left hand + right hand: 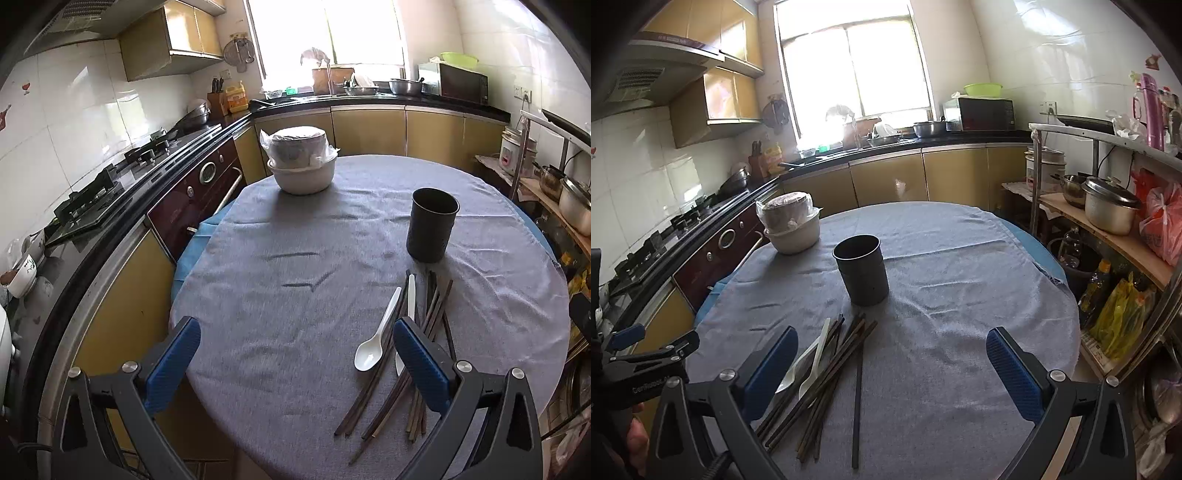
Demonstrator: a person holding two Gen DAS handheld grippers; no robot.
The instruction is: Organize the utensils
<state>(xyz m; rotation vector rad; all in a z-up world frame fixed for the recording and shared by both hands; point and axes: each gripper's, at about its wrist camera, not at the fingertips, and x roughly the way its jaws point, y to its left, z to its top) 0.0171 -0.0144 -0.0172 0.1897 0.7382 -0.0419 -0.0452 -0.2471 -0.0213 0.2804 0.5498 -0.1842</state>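
Chopsticks (827, 373) and two white spoons (371, 350) piled on table (280, 332) just before dark holder (862, 269). Left gripper (295, 363) and right gripper (892, 371) both spread, empty. Best to pinch one spoon handle first, drop upright in holder.

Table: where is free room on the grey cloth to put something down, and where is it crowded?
Bare cloth lies between the white bowls and the left gripper, and left of the black cup. In the right wrist view, the cloth right of the cup and in front of the right gripper is also bare. It is crowded below the cup, where chopsticks and two white spoons lie heaped.
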